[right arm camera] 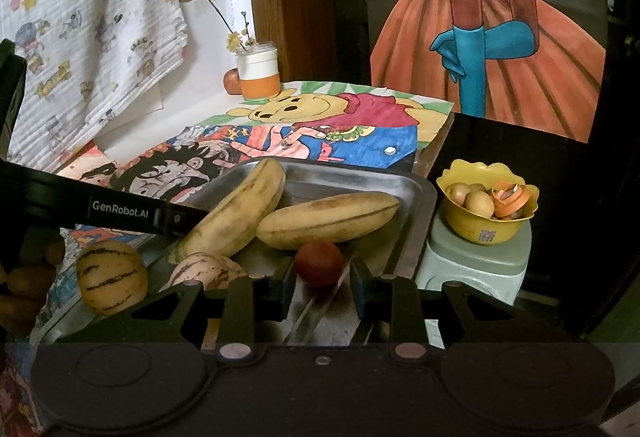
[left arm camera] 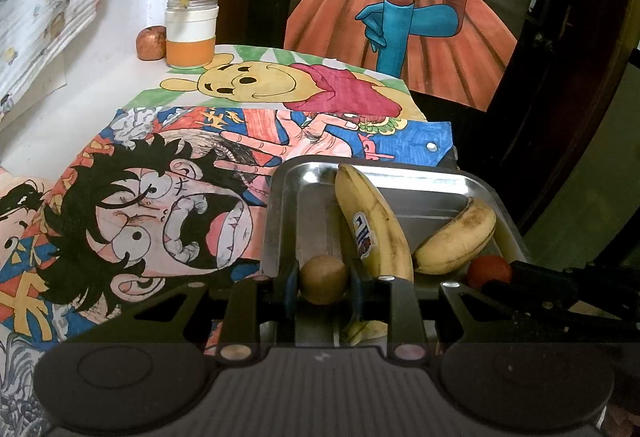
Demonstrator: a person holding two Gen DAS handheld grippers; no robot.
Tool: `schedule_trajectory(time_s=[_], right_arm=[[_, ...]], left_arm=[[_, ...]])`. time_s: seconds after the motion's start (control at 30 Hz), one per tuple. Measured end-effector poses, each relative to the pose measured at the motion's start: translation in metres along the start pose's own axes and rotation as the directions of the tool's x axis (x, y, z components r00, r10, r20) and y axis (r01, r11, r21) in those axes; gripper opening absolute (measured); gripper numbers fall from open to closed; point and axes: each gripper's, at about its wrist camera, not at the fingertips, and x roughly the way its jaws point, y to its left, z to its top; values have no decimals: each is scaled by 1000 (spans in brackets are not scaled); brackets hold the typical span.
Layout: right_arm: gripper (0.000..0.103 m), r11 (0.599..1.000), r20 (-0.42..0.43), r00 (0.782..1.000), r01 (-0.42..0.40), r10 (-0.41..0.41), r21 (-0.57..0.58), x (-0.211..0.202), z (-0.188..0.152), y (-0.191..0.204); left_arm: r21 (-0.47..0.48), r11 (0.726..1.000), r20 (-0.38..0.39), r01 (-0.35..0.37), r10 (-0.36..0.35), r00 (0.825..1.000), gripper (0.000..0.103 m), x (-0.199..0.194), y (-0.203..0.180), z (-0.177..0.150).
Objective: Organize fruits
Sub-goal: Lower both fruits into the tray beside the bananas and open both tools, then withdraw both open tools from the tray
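Steel tray (left arm camera: 460,179); left gripper (left arm camera: 323,279) around kiwi (left arm camera: 323,279), right gripper (right arm camera: 320,265) around tomato (right arm camera: 320,263).

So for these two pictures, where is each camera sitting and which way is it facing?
Left wrist: on the left gripper, looking forward and down over the metal tray; its fingers clamp a brown kiwi.
Right wrist: on the right gripper, facing likewise; its fingers clamp a red fruit, and the other gripper's arm crosses the left side.
Shared: the tray, two bananas, the orange-banded jar, the bear drawing.
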Motion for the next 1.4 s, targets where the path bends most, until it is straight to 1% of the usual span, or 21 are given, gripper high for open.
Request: schedule_trajectory(time_s=[0.2, 0.37, 0.57, 0.6, 0.63, 0.67, 0.7, 0.77, 0.83, 1.1, 1.27, 1.33, 1.37, 1.4], right_arm=[[38, 1000, 8, 1000, 10, -10, -4, -1, 0, 0], [42, 1000, 14, 1000, 18, -18, 3, -2, -4, 0], [47, 1000, 28, 999, 28, -28, 1, -5, -5, 2], [48, 1000, 32, 999, 30, -30, 0, -7, -5, 2], [49, 999, 38, 999, 32, -32, -2, -8, -5, 2], [50, 999, 43, 998, 34, -34, -4, -10, -6, 3], [51, 999, 48, 998, 35, -35, -7, -11, -6, 3], [52, 999, 54, 998, 38, -38, -10, -14, -7, 4], [56, 999, 58, 997, 43, -42, -8, -16, -7, 5], [63, 998, 79, 995, 56, -57, 21, -23, -8, 3], [75, 998, 100, 993, 58, -61, 30, -28, -6, 4], [86, 997, 109, 992, 64, -68, 39, -31, -5, 5], [87, 997, 116, 991, 66, -71, 47, -34, -5, 6], [91, 996, 126, 989, 67, -74, 59, -36, -5, 6]], left_arm=[[-3, 1000, -2, 0, 0, 1000, 30, 0, 0, 0], [-9, 1000, 1, 0, 0, 1000, 33, -2, 0, 0], [-11, 1000, 14, 3, -3, 1000, 42, -8, -2, 0], [-10, 1000, 17, 3, -3, 1000, 45, -9, -2, 0], [-7, 1000, 24, -4, 4, 1000, 57, -11, -3, 0], [-3, 999, 34, -33, 33, 999, 64, -13, -5, 0], [1, 999, 49, -46, 46, 998, 72, -16, -5, 0], [7, 999, 72, -38, 38, 997, 72, -22, -4, 0], [-5, 999, 80, -32, 32, 996, 73, -26, -2, 1], [-46, 998, 100, -49, 54, 994, 78, -34, 8, 1], [-57, 996, 113, -64, 71, 991, 86, -39, 10, 0], [-59, 995, 121, -75, 82, 989, 95, -41, 11, -1], [-61, 995, 128, -82, 89, 988, 97, -43, 11, -1], [-64, 994, 137, -92, 100, 986, 102, -45, 11, -2]])
